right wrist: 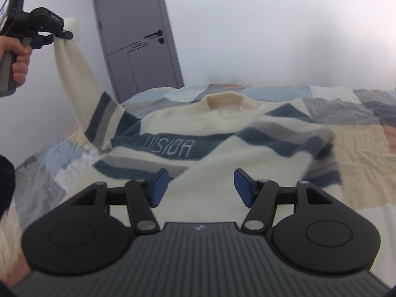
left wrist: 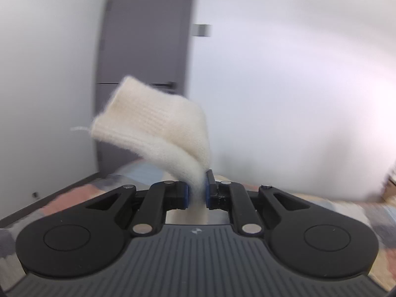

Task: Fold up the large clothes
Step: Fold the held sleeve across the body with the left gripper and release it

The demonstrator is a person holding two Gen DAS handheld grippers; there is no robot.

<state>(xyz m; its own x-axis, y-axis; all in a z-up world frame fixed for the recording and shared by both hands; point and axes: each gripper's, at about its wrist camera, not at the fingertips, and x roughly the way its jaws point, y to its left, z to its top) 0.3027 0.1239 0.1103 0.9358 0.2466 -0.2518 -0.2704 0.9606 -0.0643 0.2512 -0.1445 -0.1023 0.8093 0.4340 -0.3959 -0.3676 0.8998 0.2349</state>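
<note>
Clamped on the cream cuff (left wrist: 153,123), my left gripper (left wrist: 197,193) holds the sleeve (right wrist: 74,74) high at the sweater's (right wrist: 210,136) left side, its length slanting down to the body on the quilt (right wrist: 358,148). My right gripper (right wrist: 201,188) hangs parted over the hem, holding nothing.

A grey door (right wrist: 138,37) stands closed behind the patchwork quilt (right wrist: 358,148).

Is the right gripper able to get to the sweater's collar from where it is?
Probably yes. The right gripper is open over the sweater, and nothing lies between it and the collar.
</note>
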